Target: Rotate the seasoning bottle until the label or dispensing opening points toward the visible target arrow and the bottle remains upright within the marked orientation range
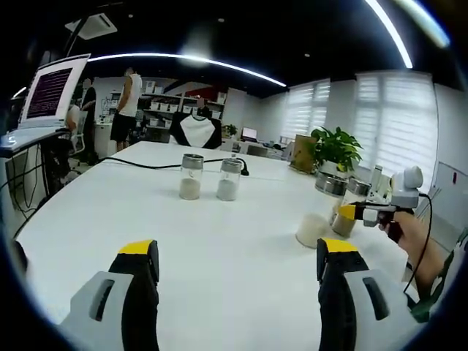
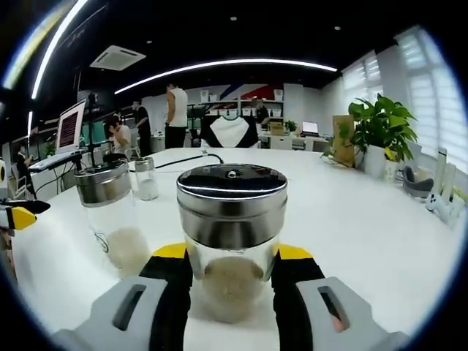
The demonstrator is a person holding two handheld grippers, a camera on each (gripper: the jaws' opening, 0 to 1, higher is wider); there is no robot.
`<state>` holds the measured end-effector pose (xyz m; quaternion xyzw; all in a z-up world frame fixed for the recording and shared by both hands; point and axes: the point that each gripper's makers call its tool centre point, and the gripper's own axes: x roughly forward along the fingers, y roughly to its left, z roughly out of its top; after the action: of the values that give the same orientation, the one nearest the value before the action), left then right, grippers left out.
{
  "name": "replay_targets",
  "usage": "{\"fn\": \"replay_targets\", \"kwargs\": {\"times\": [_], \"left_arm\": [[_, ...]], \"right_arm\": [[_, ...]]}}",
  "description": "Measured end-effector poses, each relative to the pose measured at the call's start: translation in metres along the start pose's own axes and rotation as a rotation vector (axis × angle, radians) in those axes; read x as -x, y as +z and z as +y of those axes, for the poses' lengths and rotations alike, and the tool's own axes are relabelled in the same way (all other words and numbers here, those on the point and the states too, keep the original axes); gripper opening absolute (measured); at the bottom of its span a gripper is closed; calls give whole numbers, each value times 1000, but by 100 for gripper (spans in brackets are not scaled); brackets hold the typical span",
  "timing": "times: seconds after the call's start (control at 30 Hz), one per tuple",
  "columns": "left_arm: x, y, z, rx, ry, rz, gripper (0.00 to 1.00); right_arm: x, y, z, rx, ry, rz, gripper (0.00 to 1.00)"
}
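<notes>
No text, brand, number or sign can be read anywhere; the laptop screen [image 1: 50, 91] at the far left of the left gripper view carries rows of light lettering on a dark ground, too small and blurred to make out; the same screen [image 2: 70, 126] in the right gripper view is smaller still and equally unreadable; the glass jar [image 2: 232, 234] between the right gripper's jaws shows no printed label on its facing side.
</notes>
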<state>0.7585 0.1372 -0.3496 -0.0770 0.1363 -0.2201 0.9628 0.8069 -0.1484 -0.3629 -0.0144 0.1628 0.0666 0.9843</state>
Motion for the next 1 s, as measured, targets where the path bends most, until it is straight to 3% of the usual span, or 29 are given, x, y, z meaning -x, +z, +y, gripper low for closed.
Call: {"fn": "replay_targets", "kwargs": {"times": [0.47, 0.6, 0.73, 0.8, 0.93, 1.0], "left_arm": [[-2, 1, -2, 4, -7, -1, 94], [-5, 3, -4, -43, -21, -1, 94], [-4, 4, -4, -23, -21, -6, 94], [-3, 4, -4, -26, -17, -4, 94], [-2, 3, -4, -18, -16, -3, 94], [-2, 2, -4, -13, -11, -1, 94]], "right_arm": [[1, -1, -1, -12, -38, 11, 42], [0, -2, 1, 38, 2, 21, 42], [2, -2, -3, 21, 8, 21, 47], [3, 1, -5, 73, -1, 9, 50], [5, 3, -4, 44, 18, 3, 50], [6, 5, -4, 70, 16, 4, 50]]}}
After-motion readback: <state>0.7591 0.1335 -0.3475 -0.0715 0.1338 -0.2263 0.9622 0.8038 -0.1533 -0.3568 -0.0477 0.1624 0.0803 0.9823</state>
